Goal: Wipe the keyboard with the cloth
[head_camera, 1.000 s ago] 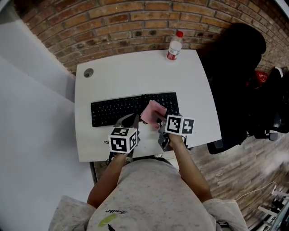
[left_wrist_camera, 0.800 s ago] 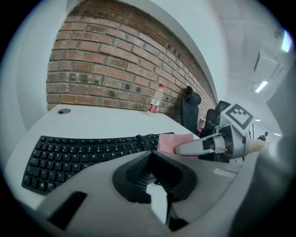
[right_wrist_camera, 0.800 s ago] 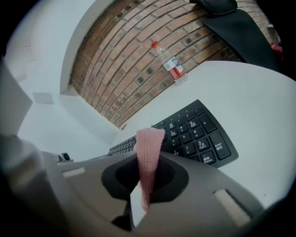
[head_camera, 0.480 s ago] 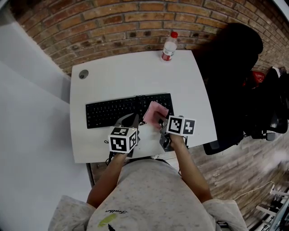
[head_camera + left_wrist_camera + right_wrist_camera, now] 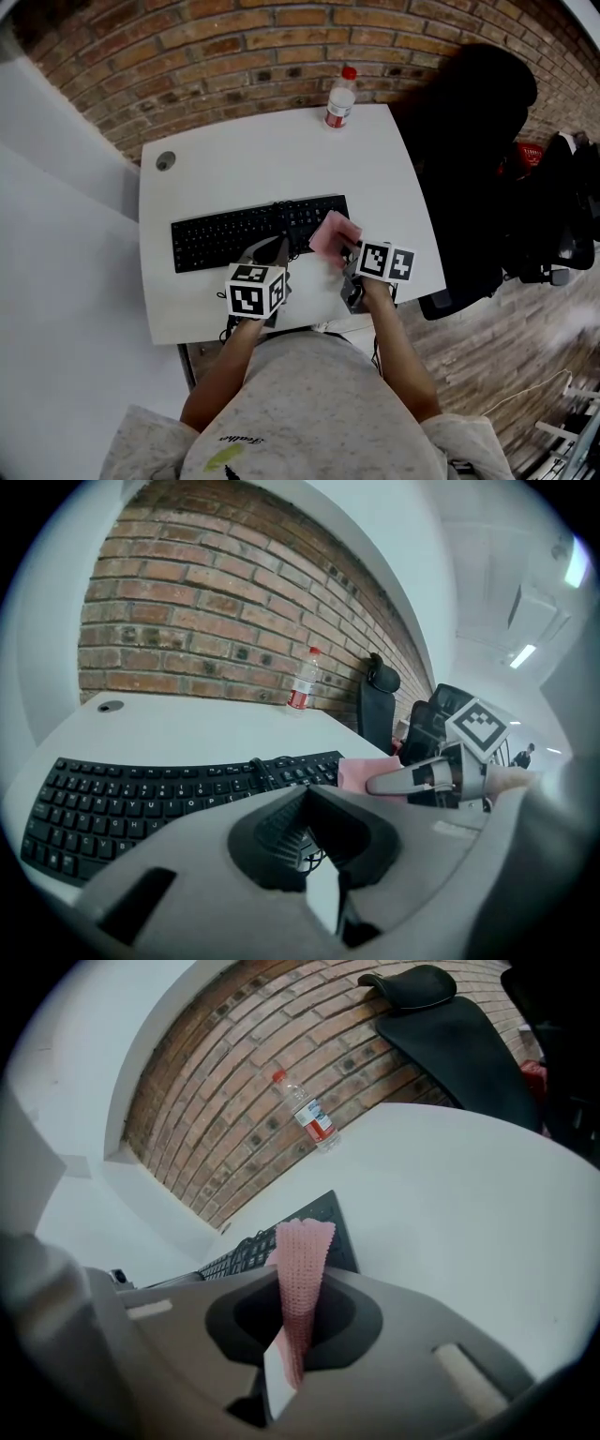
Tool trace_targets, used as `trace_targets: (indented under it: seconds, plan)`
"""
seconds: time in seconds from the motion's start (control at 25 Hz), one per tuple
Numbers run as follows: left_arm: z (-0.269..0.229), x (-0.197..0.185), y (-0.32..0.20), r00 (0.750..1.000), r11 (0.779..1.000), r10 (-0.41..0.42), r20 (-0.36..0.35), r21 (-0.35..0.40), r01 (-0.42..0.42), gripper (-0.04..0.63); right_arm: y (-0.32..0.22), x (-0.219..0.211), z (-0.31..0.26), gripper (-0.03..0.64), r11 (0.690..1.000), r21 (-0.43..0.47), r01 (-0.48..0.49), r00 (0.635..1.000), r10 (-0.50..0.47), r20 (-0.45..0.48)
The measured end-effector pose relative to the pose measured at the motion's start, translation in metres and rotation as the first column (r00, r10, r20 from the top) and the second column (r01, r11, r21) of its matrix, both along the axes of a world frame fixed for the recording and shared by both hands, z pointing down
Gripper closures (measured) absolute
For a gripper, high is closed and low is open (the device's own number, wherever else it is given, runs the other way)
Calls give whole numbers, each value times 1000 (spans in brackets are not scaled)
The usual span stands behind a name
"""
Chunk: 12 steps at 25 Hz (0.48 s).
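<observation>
Cloth (image 5: 334, 233) farther right, between right tongs (image 5: 298, 1330)

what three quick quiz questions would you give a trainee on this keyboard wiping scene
1. True or false: the left gripper holds the cloth.
2. Where does the bottle stand? A) at the far edge of the desk, by the brick wall; B) on the keyboard; C) between the left gripper's jaws.
3. Fill in: the cloth hangs over the keyboard's ____ end, as seen in the head view.

Key:
1. False. The right gripper is shut on the cloth; the left gripper's jaws are together with nothing between them.
2. A.
3. Right.
</observation>
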<state>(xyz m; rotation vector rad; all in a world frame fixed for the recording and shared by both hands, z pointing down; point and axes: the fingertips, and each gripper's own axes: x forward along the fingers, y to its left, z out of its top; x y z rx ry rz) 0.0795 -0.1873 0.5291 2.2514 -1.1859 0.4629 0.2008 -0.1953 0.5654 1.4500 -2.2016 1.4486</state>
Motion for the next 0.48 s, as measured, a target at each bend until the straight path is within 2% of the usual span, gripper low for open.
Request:
trace_targets:
  seconds: [0.24, 0.48]
  plan:
    - [-2, 6, 1, 1000, 1000, 25, -1, 4, -25, 600, 2, 24, 0, 591, 1000, 14, -27, 998, 28, -62]
    - [-6, 0, 3, 999, 999, 33, 6, 17, -33, 600, -3, 27, -19, 591, 996, 69, -53, 998, 56, -39]
